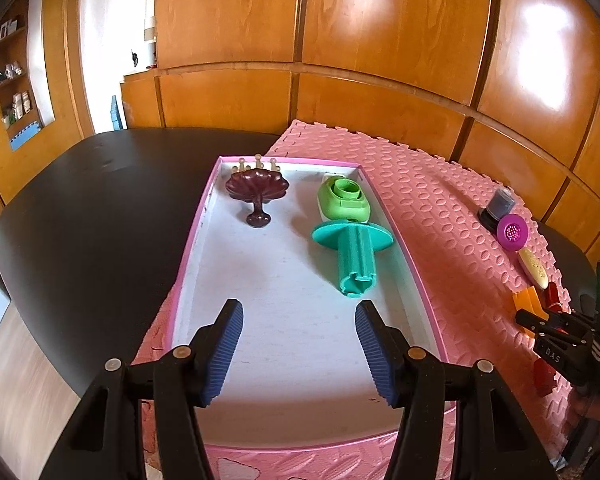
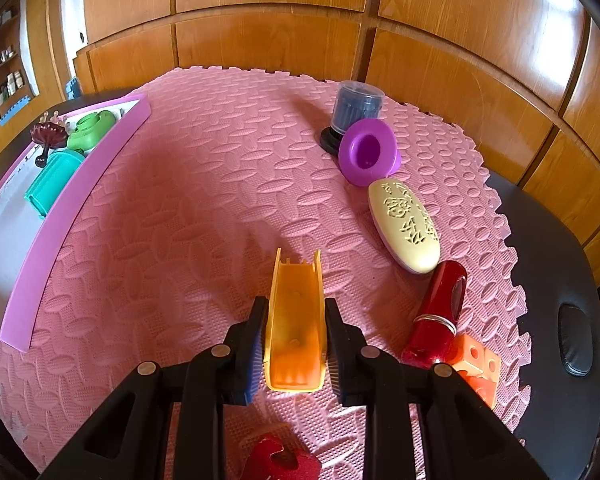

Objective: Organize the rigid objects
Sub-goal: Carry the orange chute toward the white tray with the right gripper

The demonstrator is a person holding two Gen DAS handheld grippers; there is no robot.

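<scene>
My right gripper [image 2: 295, 312] is shut on an orange channel-shaped plastic piece [image 2: 296, 320], its pads pressing both side walls, just above the pink foam mat [image 2: 204, 208]. From the left wrist view that gripper [image 1: 540, 322] shows at the right edge with the orange piece [image 1: 525, 300]. My left gripper [image 1: 300, 314] hangs open over the near half of a pink-rimmed white tray [image 1: 192, 240], with nothing between its fingers. At the tray's far end lie a maroon shell-shaped dish [image 1: 258, 190], a light green piece [image 1: 344, 200] and a teal flanged plunger [image 1: 354, 254].
On the mat to the right lie a dark capped jar [image 2: 356, 104], a purple cup [image 2: 368, 152], a cream oval case [image 2: 404, 224], a red tube [image 2: 436, 312], an orange cube [image 2: 476, 364] and a red glittery item [image 2: 280, 460]. Wooden wall panels stand behind the black table [image 1: 80, 208].
</scene>
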